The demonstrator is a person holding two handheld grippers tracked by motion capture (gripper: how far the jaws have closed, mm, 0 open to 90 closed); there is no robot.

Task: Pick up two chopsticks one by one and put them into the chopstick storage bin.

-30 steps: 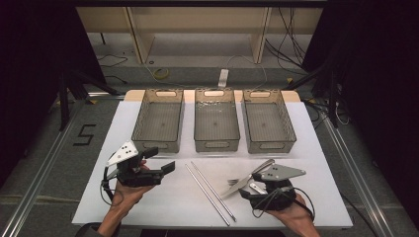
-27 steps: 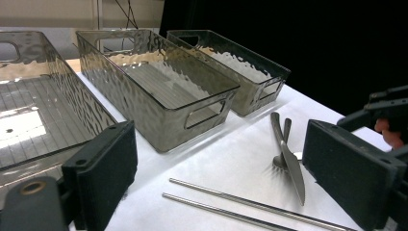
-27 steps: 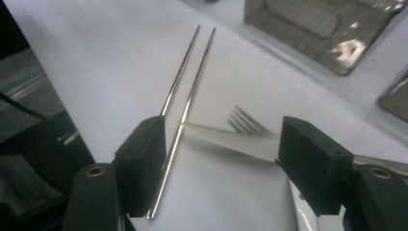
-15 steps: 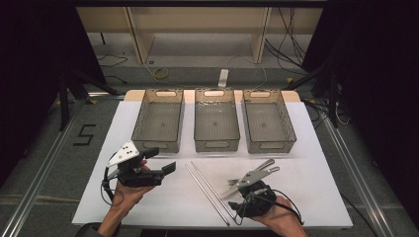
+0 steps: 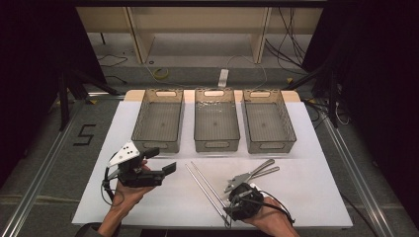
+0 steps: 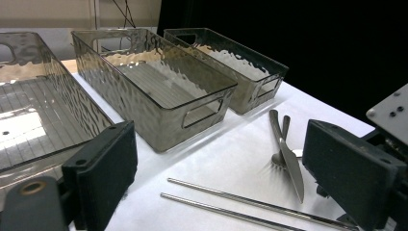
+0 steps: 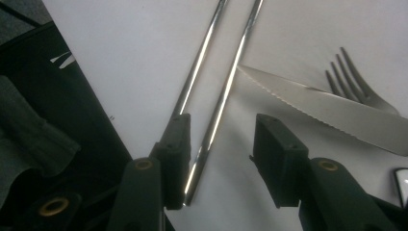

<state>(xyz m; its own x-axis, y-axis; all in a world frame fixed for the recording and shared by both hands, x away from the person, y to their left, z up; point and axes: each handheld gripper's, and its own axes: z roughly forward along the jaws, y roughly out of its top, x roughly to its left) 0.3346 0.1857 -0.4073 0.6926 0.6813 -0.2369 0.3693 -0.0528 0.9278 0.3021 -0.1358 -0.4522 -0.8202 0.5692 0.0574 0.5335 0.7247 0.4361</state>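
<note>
Down at the near edge of the white table (image 5: 316, 163), the right gripper (image 5: 228, 213) is held tip-down over the near ends of two metal chopsticks (image 5: 207, 190), which lie side by side and run from the table's middle toward its near edge. In the right gripper view its jaws are seen partly parted and have just been closing; one chopstick (image 7: 219, 103) lies in the gap between them, close against the left jaw, while the other chopstick (image 7: 199, 62) passes under or behind that same jaw. Whether a pad already presses on either stick cannot be told, and the wider gap on the right side is bare. Just right of the chopsticks a serrated knife (image 7: 327, 108) is laid across a fork (image 7: 353, 79), its tip touching or nearly touching the nearer stick. To the left, well apart from the cutlery, the left gripper (image 5: 165, 160) is held above the table with its jaws wide open and nothing between them, pointed toward the right. Three clear plastic bins (image 5: 216, 123) are set in a row at the far side of the table.
</note>
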